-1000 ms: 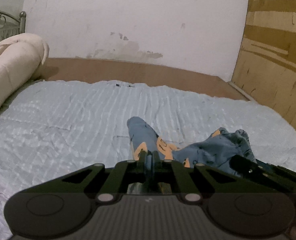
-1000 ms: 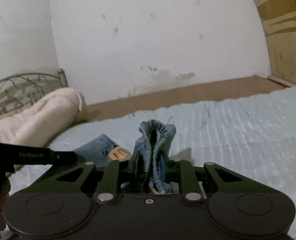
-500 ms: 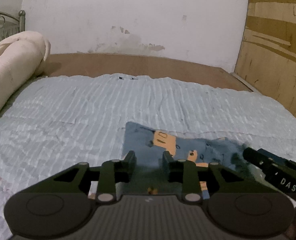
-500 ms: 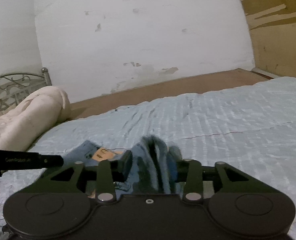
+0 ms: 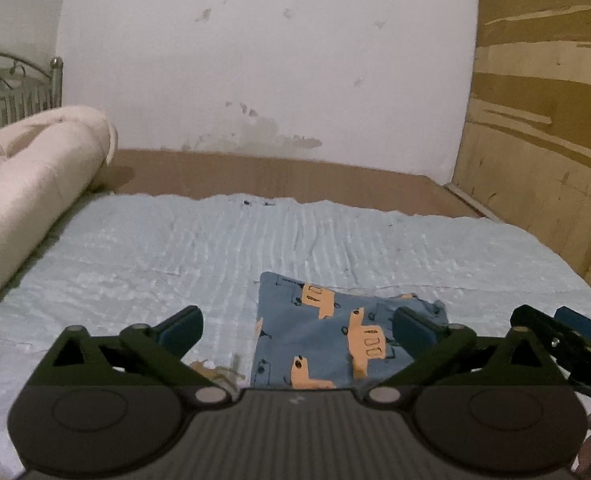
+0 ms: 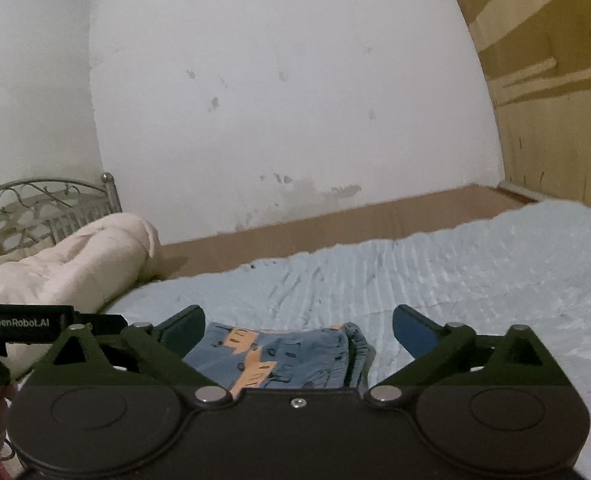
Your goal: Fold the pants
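Note:
The blue pants point(image 5: 327, 336) with orange truck prints lie folded flat on the light blue bedspread point(image 5: 215, 248). My left gripper point(image 5: 297, 326) is wide open and empty, just above the near edge of the pants. In the right wrist view the pants point(image 6: 287, 356) lie between the spread fingers, waistband at the right. My right gripper point(image 6: 298, 324) is wide open and empty above them. The right gripper also shows at the right edge of the left wrist view point(image 5: 563, 332).
A rolled cream blanket point(image 5: 27, 184) lies along the left side of the bed, by a metal headboard point(image 6: 43, 208). A brown bed frame edge point(image 5: 275, 172) and white wall lie beyond. A wooden panel point(image 5: 543, 128) stands on the right.
Both grippers have let go of the pants and opened wide. The bunched pants were laid down and now lie flat and folded. Both grippers have pulled back a little.

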`<state>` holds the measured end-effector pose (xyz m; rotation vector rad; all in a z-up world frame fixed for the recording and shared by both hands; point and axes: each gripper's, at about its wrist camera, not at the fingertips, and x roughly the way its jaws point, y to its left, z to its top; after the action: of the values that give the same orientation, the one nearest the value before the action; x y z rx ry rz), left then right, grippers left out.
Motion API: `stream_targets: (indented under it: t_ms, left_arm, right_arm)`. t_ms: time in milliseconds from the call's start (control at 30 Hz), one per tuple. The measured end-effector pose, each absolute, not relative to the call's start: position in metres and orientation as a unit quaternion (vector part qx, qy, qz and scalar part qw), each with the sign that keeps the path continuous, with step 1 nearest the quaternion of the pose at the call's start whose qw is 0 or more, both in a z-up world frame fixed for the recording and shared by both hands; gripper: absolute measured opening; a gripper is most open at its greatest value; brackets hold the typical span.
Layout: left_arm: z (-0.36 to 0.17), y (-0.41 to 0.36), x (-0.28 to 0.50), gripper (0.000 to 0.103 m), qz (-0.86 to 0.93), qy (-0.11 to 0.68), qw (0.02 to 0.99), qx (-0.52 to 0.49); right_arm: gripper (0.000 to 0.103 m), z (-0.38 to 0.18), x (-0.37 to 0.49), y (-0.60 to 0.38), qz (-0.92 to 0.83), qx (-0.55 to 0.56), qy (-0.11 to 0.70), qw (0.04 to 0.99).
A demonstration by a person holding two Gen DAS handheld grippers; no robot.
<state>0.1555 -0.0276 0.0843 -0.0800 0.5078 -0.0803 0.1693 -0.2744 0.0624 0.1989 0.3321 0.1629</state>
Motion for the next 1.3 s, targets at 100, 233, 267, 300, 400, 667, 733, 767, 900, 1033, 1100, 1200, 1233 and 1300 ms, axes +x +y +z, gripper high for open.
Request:
stream_targets:
  t_ms: [100, 233, 267, 300, 400, 667, 733, 767, 900, 1033, 1100, 1200, 1233, 1300]
  left_arm:
    - [0.087, -0.027, 0.132, 0.102, -0.044, 0.244, 0.968, -0.037]
    - [0.084, -0.023, 0.103, 0.102, -0.043, 0.239, 0.969, -0.037]
    - [0.083, -0.021, 0.097, 0.102, -0.043, 0.239, 0.969, -0.039]
    - [0.08, -0.019, 0.092, 0.102, -0.043, 0.238, 0.969, -0.038]
    - [0.072, -0.015, 0.079, 0.102, -0.043, 0.239, 0.97, -0.029]
    - [0.049, -0.002, 0.054, 0.102, -0.036, 0.25, 0.967, -0.026]
    - [0.044, 0.001, 0.051, 0.102, -0.034, 0.255, 0.966, -0.031]
    - [0.042, 0.002, 0.05, 0.102, -0.033, 0.257, 0.965, -0.032]
    - [0.036, 0.006, 0.047, 0.102, -0.031, 0.263, 0.964, -0.037]
    - [0.033, 0.007, 0.047, 0.102, -0.029, 0.267, 0.962, -0.041]
    - [0.032, 0.008, 0.047, 0.102, -0.029, 0.268, 0.962, -0.042]
    - [0.031, 0.008, 0.049, 0.102, -0.028, 0.272, 0.961, -0.04]
    - [0.03, 0.008, 0.049, 0.102, -0.026, 0.273, 0.961, -0.039]
    - [0.029, 0.007, 0.05, 0.102, -0.025, 0.276, 0.96, -0.038]
  right_arm:
    - [0.102, 0.07, 0.144, -0.272, 0.081, 0.09, 0.155, 0.981]
    - [0.102, 0.073, 0.113, -0.267, 0.082, 0.075, 0.146, 0.983]
    - [0.102, 0.072, 0.105, -0.267, 0.08, 0.071, 0.146, 0.983]
    - [0.102, 0.071, 0.097, -0.266, 0.078, 0.069, 0.147, 0.984]
    - [0.102, 0.065, 0.077, -0.264, 0.074, 0.064, 0.154, 0.983]
    - [0.102, 0.049, 0.044, -0.255, 0.058, 0.048, 0.171, 0.982]
    - [0.102, 0.046, 0.042, -0.253, 0.059, 0.046, 0.176, 0.982]
    - [0.102, 0.045, 0.041, -0.252, 0.06, 0.045, 0.177, 0.981]
    - [0.102, 0.043, 0.037, -0.252, 0.061, 0.042, 0.182, 0.981]
    - [0.102, 0.041, 0.037, -0.252, 0.058, 0.04, 0.186, 0.98]
    - [0.102, 0.04, 0.038, -0.252, 0.057, 0.04, 0.188, 0.98]
    - [0.102, 0.037, 0.039, -0.252, 0.056, 0.04, 0.191, 0.979]
    - [0.102, 0.037, 0.04, -0.253, 0.056, 0.041, 0.193, 0.979]
    - [0.102, 0.033, 0.041, -0.254, 0.055, 0.044, 0.199, 0.978]
